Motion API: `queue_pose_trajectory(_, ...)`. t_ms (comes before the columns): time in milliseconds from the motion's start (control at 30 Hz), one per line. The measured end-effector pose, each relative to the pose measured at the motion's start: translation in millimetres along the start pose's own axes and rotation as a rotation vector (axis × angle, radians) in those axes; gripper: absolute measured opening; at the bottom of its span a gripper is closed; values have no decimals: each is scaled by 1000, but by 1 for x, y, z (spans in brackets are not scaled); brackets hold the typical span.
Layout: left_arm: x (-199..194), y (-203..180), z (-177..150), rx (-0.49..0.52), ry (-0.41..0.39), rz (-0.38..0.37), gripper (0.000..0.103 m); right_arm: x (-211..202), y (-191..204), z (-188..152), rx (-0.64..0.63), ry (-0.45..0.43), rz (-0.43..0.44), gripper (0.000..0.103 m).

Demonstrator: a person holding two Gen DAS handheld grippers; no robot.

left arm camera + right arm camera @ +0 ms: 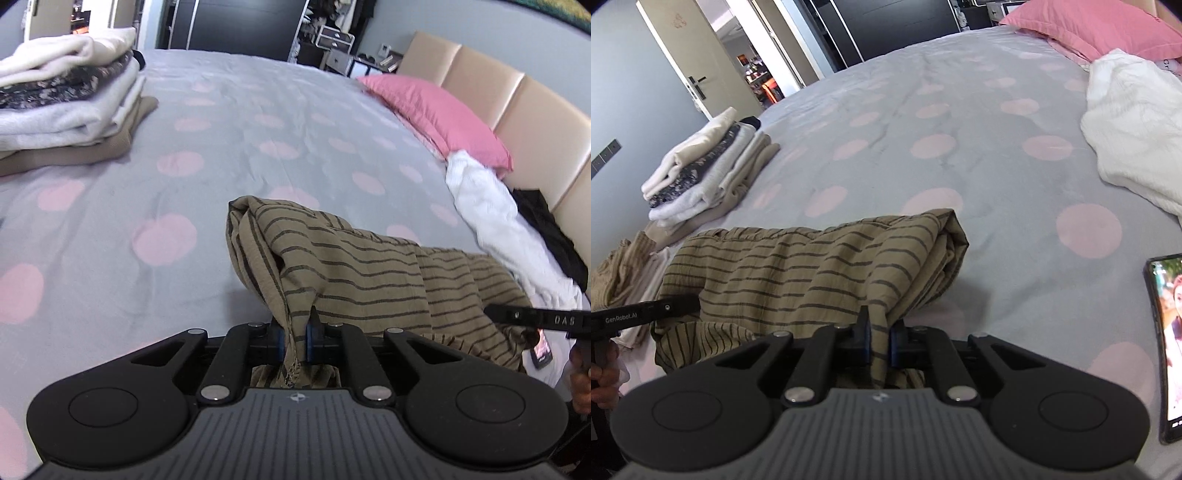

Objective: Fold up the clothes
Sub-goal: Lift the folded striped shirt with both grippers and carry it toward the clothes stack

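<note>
An olive striped garment [354, 266] lies bunched and partly folded on the grey bedspread with pink dots [221, 147]. My left gripper [295, 339] is shut on one edge of it, near the bed's front. My right gripper [879, 345] is shut on another edge of the same garment [812, 269]. The right gripper's body shows at the right edge of the left wrist view [539, 317]; the left gripper's body shows at the left edge of the right wrist view [639, 314].
A stack of folded clothes [62, 107] sits at the far left, also in the right wrist view [705, 170]. A pink pillow [436, 110], a crumpled white garment [1137, 133] and a black garment [550, 236] lie by the headboard. A phone [1171, 347] lies at right.
</note>
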State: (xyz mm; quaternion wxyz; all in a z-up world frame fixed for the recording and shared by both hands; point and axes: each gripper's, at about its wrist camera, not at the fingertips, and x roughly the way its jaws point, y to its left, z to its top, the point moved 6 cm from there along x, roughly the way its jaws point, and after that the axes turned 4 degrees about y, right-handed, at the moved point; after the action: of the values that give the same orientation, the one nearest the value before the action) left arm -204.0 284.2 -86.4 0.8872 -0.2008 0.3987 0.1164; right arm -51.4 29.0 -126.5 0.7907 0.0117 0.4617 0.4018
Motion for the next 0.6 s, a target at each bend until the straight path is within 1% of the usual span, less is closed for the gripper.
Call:
queue_pose_trajectory(167, -20, 9, 13, -18, -34, -7, 8, -6, 19, 10, -13, -18, 18, 10)
queue_pose_trajectory(333, -44, 29, 26, -48, -63, -7, 8, -10, 45, 24, -28, -26, 53, 10)
queue_pose_trajectory(500, -81, 53, 40, -44, -95, 43, 8, -7, 86, 42, -81, -32, 104, 10)
queue_pose_trajectory(600, -110, 73, 47, -31, -120, 104, 8, 1, 118, 55, -99, -24, 164, 10)
